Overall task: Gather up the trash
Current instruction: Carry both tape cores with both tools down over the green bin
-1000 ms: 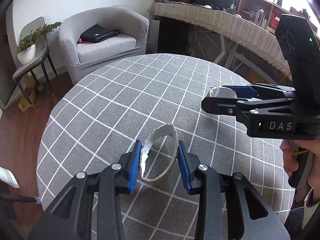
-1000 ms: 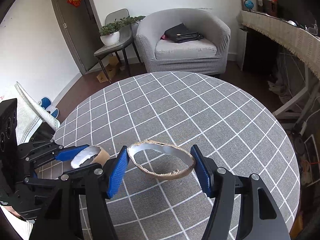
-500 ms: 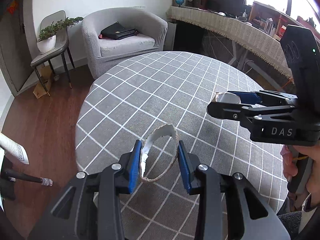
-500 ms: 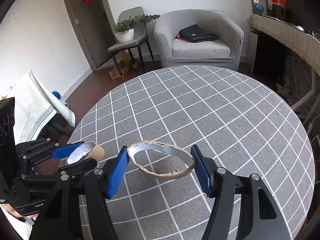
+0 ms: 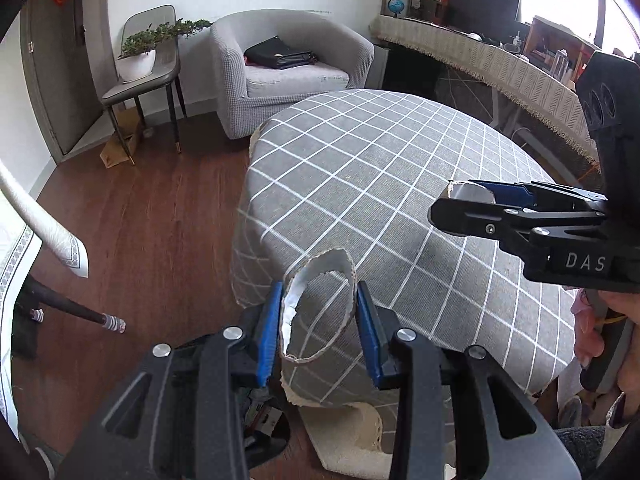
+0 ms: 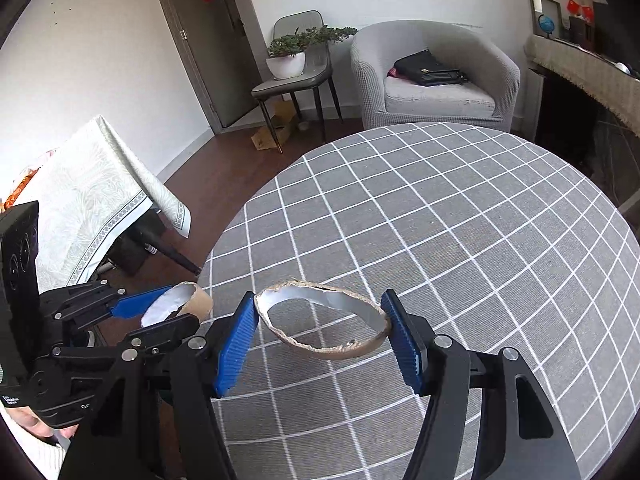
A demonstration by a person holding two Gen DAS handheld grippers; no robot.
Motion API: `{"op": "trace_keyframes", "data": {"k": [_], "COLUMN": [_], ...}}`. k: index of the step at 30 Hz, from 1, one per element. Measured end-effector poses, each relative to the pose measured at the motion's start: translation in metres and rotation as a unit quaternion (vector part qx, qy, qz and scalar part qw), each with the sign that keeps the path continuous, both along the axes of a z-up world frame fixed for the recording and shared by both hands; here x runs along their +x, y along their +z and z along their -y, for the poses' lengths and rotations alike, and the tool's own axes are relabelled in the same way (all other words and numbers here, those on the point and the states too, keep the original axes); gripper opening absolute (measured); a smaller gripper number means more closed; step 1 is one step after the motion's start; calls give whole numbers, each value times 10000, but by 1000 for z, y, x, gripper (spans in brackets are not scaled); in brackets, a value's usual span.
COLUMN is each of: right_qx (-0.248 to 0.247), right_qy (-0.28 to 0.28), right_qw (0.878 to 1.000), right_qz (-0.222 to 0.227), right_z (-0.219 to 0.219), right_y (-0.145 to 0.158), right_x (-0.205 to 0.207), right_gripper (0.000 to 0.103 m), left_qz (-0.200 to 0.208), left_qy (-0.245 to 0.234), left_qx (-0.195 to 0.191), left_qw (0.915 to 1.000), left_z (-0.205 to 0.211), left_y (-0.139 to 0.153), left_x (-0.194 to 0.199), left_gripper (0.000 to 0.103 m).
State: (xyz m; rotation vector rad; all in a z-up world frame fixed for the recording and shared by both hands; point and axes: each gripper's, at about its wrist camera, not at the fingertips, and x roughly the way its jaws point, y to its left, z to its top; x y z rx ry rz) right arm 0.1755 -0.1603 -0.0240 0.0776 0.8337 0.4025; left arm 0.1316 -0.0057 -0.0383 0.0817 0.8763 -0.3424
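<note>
You've carried both claws off past the tabletop (image 5: 400, 168) edge, left claw (image 5: 318, 320) clamping one cardboard ring (image 5: 320, 308), right claw (image 6: 320, 332) another torn ring (image 6: 324, 320): likely bin-bound.

Bare checked tabletop (image 6: 460, 220); open floor (image 5: 160, 220) beside table edge.

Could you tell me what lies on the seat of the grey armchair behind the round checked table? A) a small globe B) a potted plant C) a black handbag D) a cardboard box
C: a black handbag rests on the grey armchair seat cushion, beyond the round checked table.
</note>
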Motion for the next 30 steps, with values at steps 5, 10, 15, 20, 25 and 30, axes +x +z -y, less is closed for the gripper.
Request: {"op": "trace_keyframes", "data": {"k": [5, 10, 15, 20, 25, 30], "right_qx": [-35, -57, -16, -32, -138, -263], "right_qy": [218, 433, 644, 848, 1078, 1253], "right_qw": [9998, 9990, 9979, 9964, 9940, 9916], "right_qz": [-8, -7, -25, -46, -92, -168], "right_z": [-32, -60, -85, -114, -145, -170], "right_y": [-3, -4, -5, -8, -14, -25], "right_x": [-8, -15, -18, -22, -21, -17], "right_gripper": [64, 64, 64, 64, 64, 64], "left_qz": [-55, -86, -165, -274, -474, -713], "left_qy": [250, 539, 814, 999, 1175, 1235], "left_qx": [0, -103, -96, 67, 112, 153], "left_qw": [9997, 9985, 9965, 9946, 9919, 9897], "left_z": [-29, -57, -85, -112, -137, -157], "left_y": [-5, -7, -14, -28, -44, -65], "left_x": [-10, -16, -21, -23, -19, -18], "left_gripper": [38, 38, 38, 38, 38, 39]}}
